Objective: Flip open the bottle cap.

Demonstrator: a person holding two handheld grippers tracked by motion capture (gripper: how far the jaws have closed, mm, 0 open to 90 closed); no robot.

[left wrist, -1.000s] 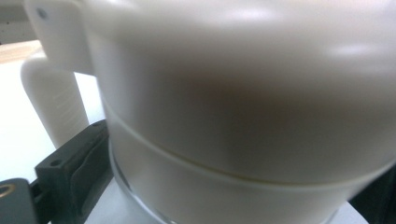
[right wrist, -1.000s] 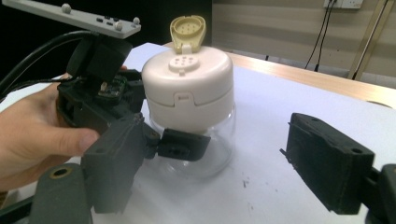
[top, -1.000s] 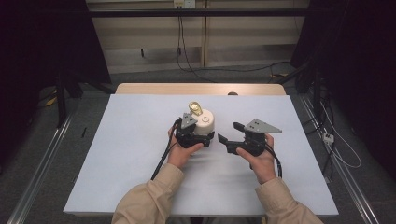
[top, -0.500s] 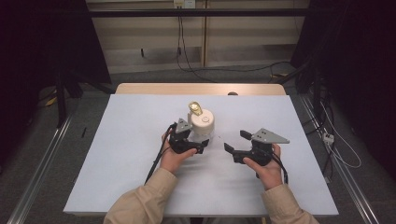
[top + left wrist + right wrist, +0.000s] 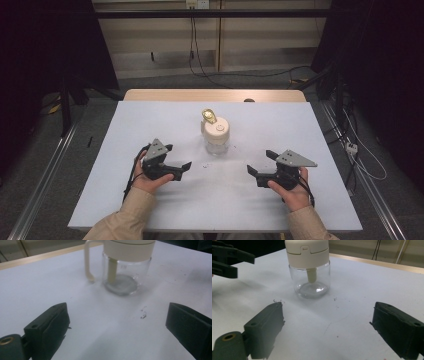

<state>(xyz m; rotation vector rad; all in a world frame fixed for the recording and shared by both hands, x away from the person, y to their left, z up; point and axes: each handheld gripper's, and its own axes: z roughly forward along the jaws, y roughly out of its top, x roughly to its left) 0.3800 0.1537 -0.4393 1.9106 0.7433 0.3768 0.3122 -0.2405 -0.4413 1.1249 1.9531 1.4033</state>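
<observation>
A clear glass jar with a cream lid and a gold-coloured piece on top stands upright mid-table. My left gripper is open to the jar's left and nearer the person, apart from it. On the other side my right gripper also stands open; its jaws have just been opening, with nothing between them. In the left gripper view the jar sits beyond the wide-set jaws of that gripper, a cream handle at its side. From the right gripper the jar is ahead, and the left gripper shows at upper left.
A white sheet covers the table, with a wooden edge at the far side. Small dark specks lie in front of the jar. Metal rails run along the floor on both sides, and cables trail at the right.
The left gripper has drawn away from the jar, leftward and toward the person. The right gripper has moved right and nearer the person. The jar stays put.
</observation>
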